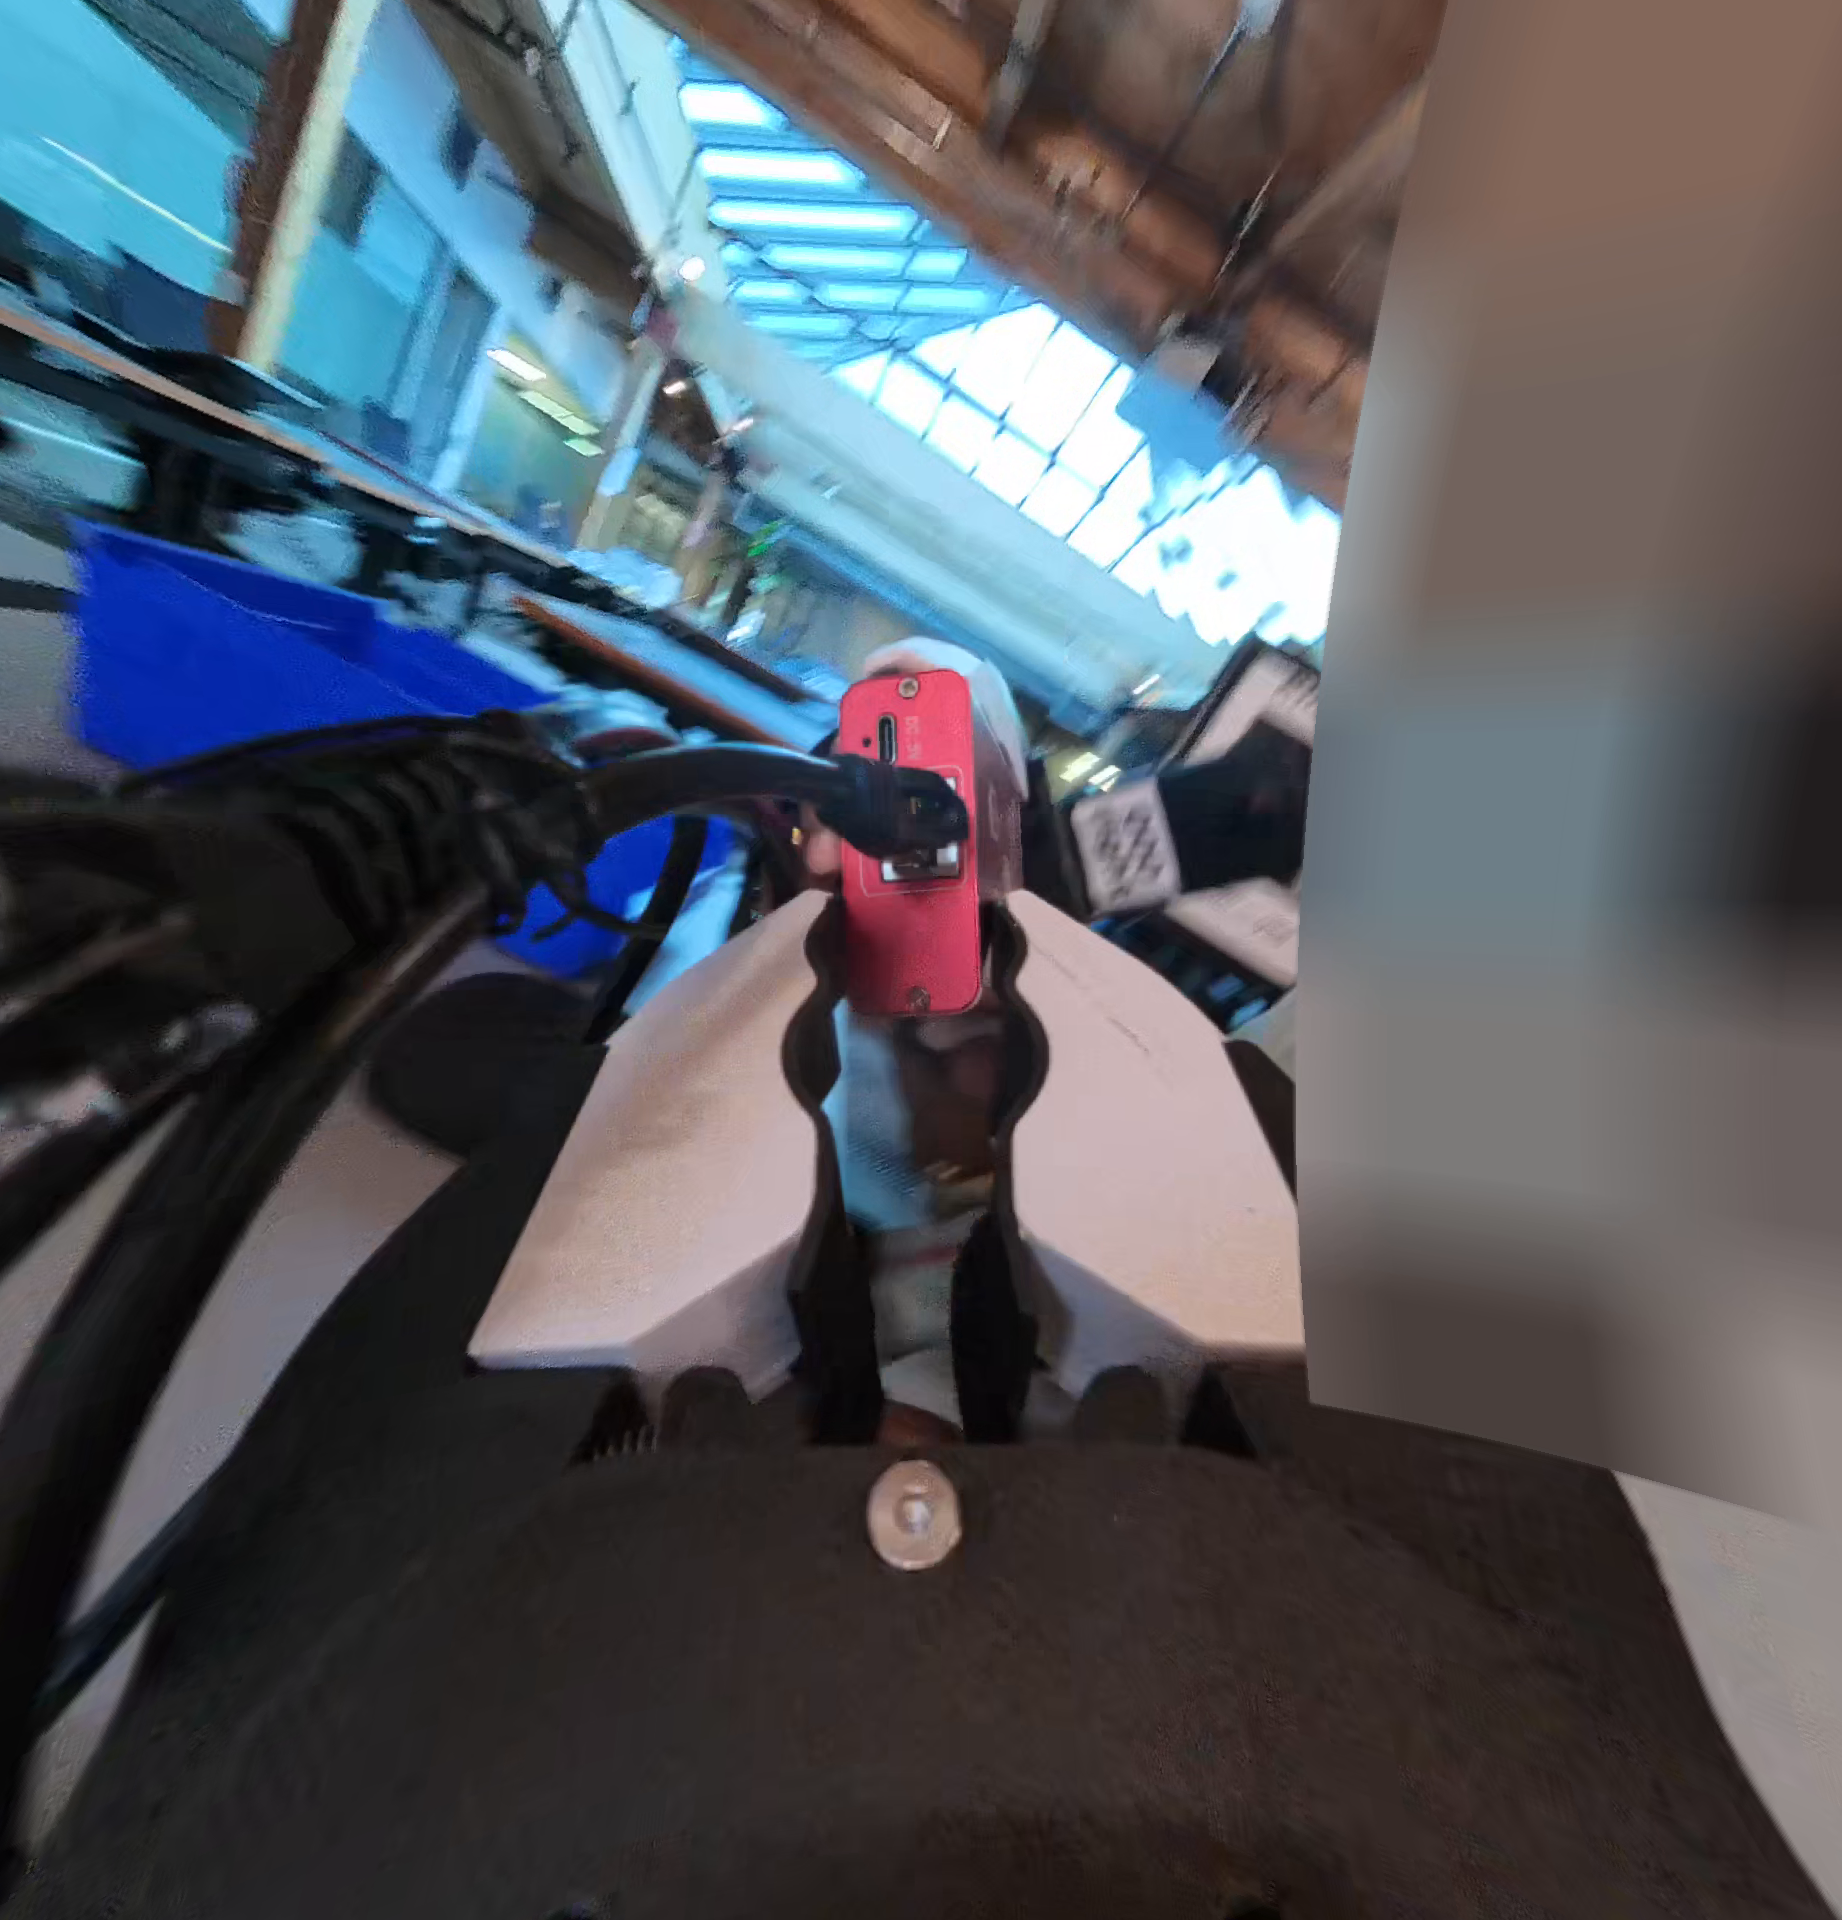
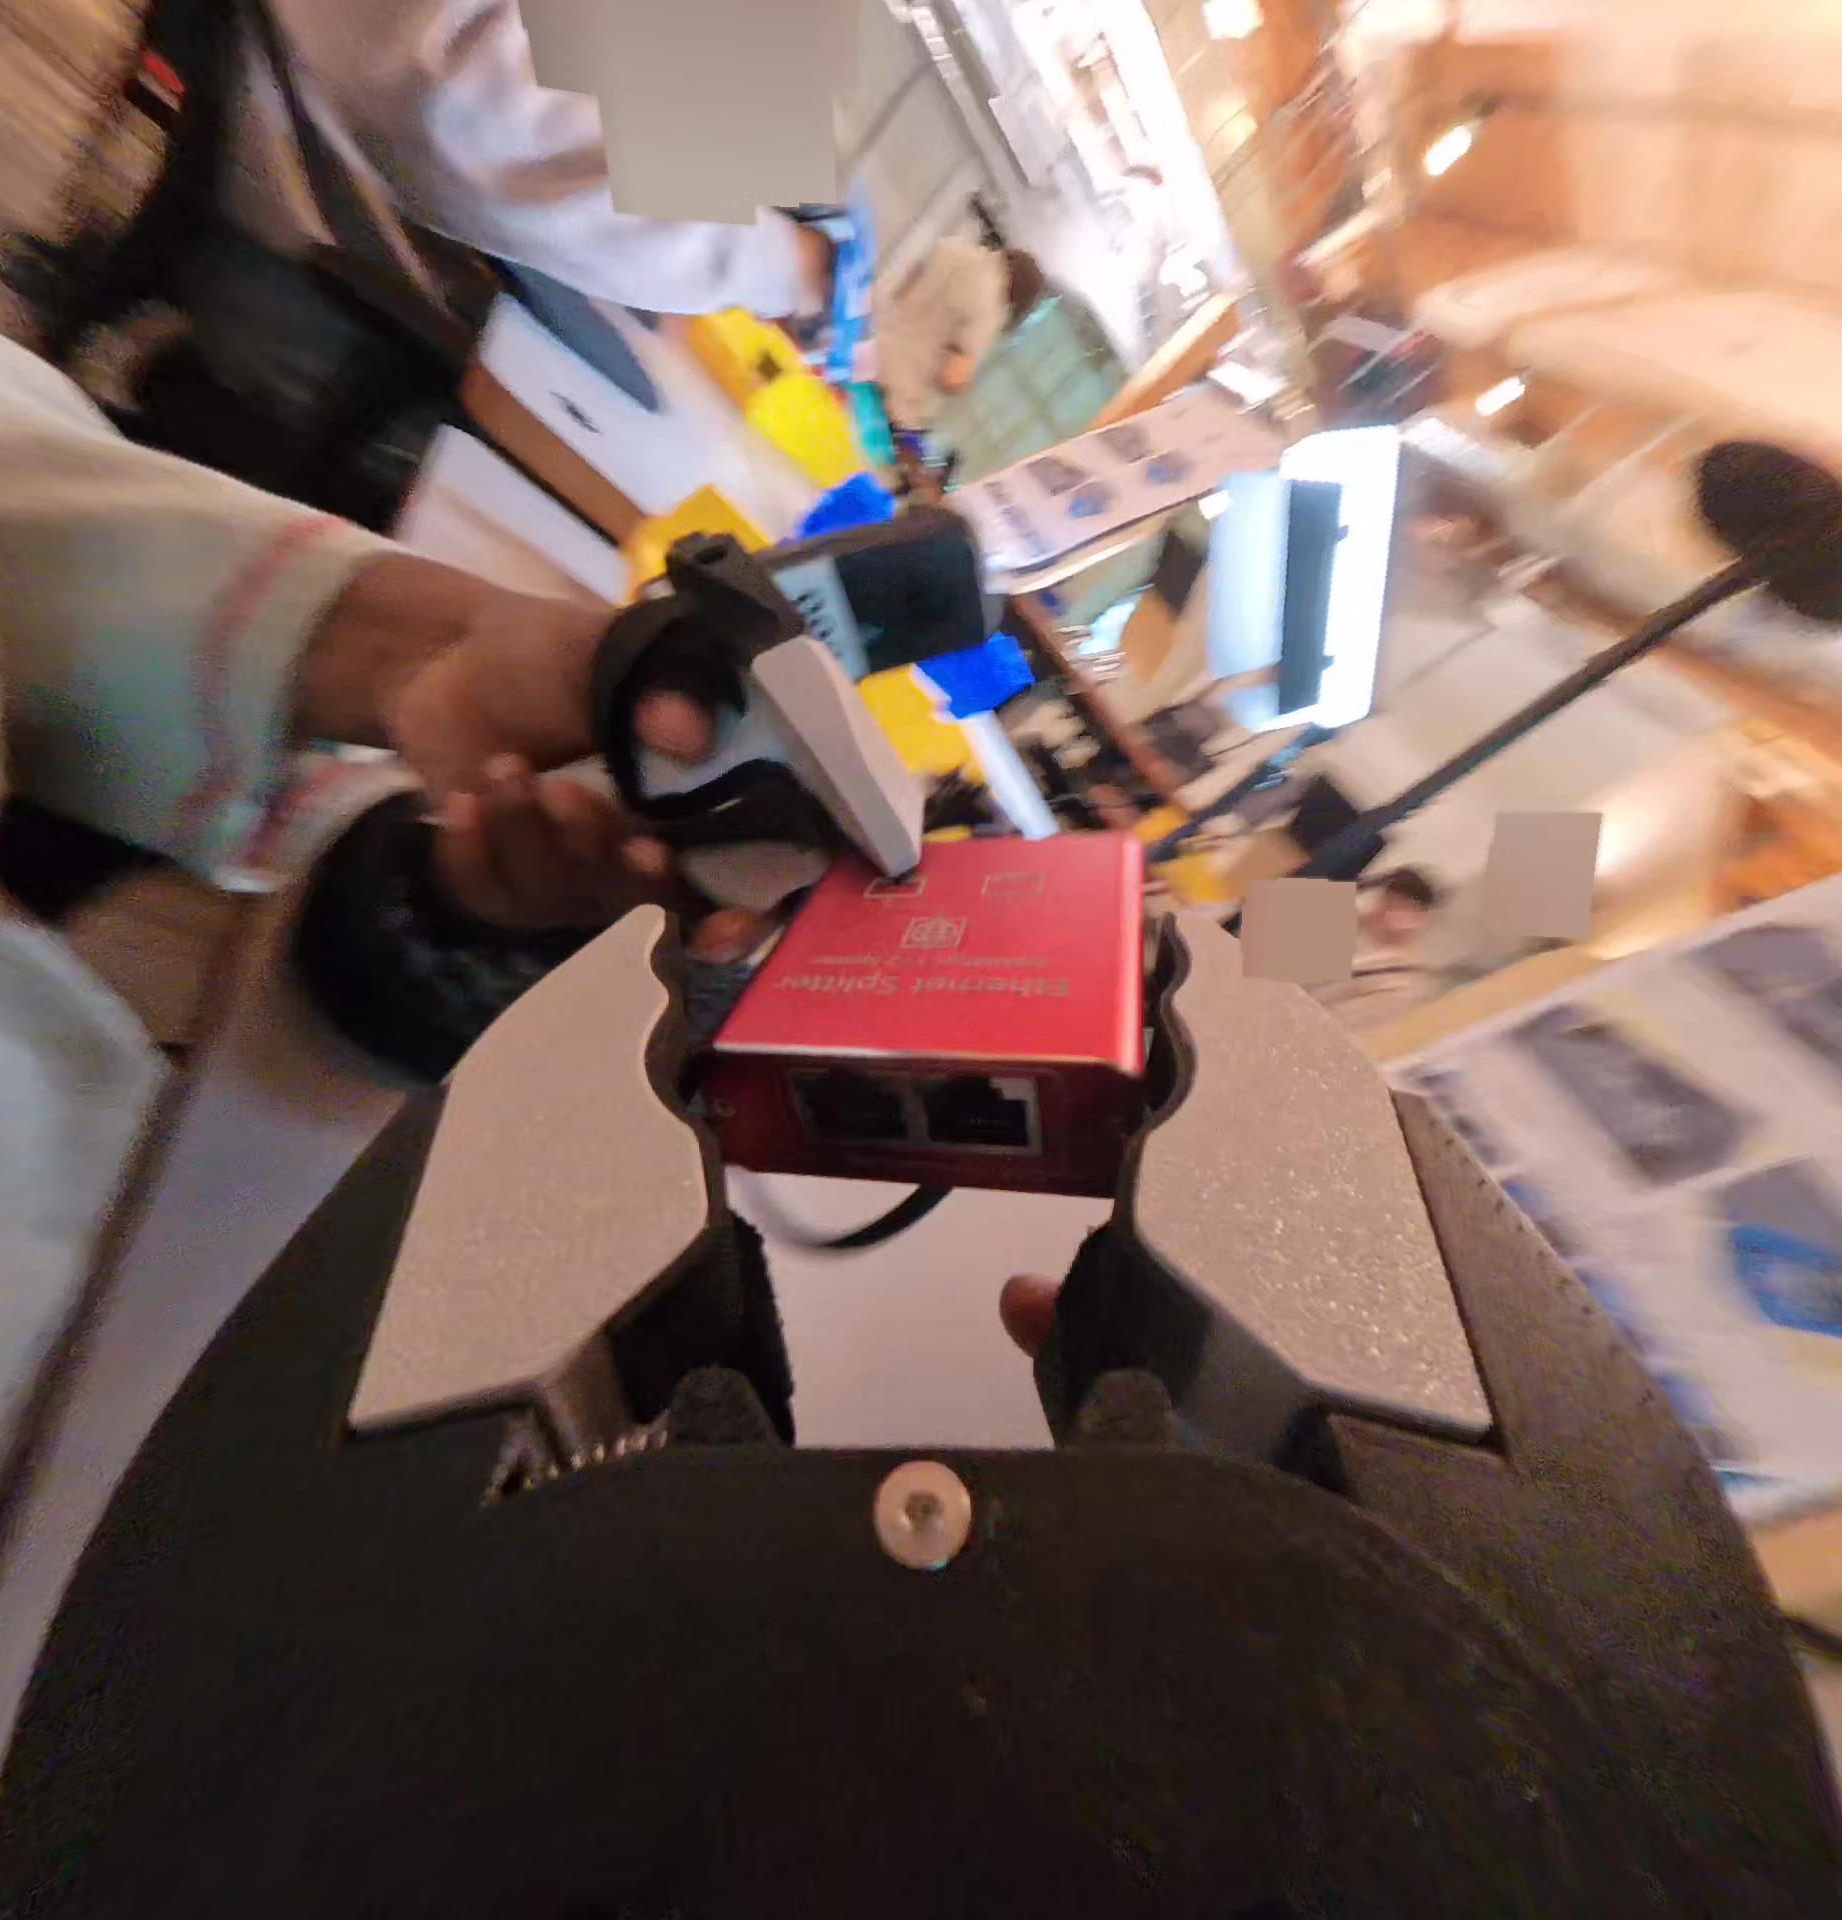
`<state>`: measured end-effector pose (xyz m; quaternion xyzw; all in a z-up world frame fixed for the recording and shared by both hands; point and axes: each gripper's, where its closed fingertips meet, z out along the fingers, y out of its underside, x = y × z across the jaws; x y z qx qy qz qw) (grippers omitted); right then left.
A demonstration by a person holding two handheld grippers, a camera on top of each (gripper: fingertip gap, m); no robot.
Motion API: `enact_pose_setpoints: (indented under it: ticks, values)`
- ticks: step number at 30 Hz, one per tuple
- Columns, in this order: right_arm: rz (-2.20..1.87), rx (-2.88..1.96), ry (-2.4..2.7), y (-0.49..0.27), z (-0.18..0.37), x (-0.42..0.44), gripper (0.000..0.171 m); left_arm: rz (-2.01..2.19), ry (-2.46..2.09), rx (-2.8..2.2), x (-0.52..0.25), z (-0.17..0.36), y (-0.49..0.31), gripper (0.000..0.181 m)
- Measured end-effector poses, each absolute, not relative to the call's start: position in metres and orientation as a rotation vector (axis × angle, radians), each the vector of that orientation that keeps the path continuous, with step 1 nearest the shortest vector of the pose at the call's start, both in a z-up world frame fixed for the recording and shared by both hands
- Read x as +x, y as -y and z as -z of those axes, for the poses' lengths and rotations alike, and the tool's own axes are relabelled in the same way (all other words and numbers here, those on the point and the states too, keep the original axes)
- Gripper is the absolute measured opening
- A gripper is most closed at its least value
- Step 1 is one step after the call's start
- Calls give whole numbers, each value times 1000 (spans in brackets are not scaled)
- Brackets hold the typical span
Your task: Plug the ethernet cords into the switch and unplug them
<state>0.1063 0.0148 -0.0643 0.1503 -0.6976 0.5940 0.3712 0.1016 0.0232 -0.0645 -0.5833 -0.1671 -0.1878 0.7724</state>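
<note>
Two grippers clamp the small red metal switch box in mid-air: the right gripper by its sides, the left gripper by its end. One black ethernet cord sits plugged; the neighbouring port and two opposite ports look empty, so I judge plugging barely begun.

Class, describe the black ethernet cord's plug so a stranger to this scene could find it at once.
Start at the red switch standing upright between the left gripper fingers. On its narrow end face, the black plug sits in a port, its cord curving off left. Just below it is an empty port; the plugged one alone carries a cable.
</note>
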Motion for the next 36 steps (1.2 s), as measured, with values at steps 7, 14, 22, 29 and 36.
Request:
enact_pose_setpoints:
  ticks: [7, 14, 22, 29, 36]
  values:
    - [-1944, 118, 2275, -19, 85, 109, 69, -92, 235, -1727, 96, 86, 3, 27]
    - [-2147, 43, 2210, -3, 86, 102, 30, -138, 159, -1854, 102, 94, -3, 27]
    - [-3054, -553, 1269, -56, 33, 59, 26, -142, 433, -1377, 79, 63, -14, 54]
    - [-3134, -507, 1156, -45, 27, 71, 28, 115, 441, -1195, 87, 66, -53, 27]
    - [-1954, 12, 1793, -44, 71, 61, 90, 60, 530, -1453, 72, 86, -14, 26]
